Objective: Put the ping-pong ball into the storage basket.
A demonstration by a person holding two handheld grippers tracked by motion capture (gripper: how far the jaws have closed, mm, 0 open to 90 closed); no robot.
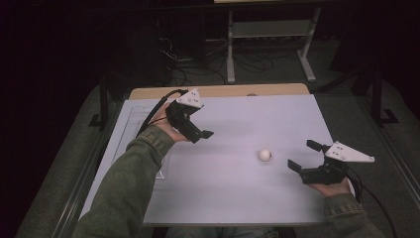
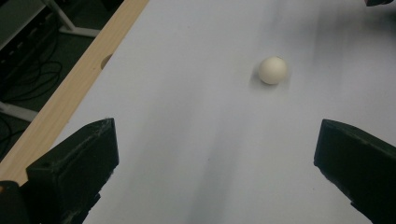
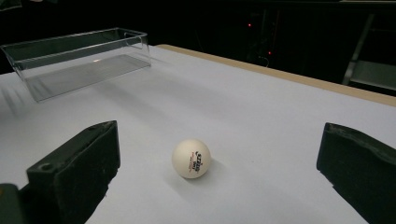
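A white ping-pong ball lies on the white tabletop, right of centre. My right gripper rests low just to the ball's right, open and aimed at it. In the right gripper view the ball, with a small printed logo, sits on the table between and slightly ahead of the wide-apart jaws, touching neither. My left gripper is held up at the far left, open and empty. In the left gripper view the ball lies well ahead of the jaws.
A clear plastic tray stands empty on the table's left side, its outline faint in the high view beside my left sleeve. A wooden strip edges the far side. Beyond it are cables and a white desk frame.
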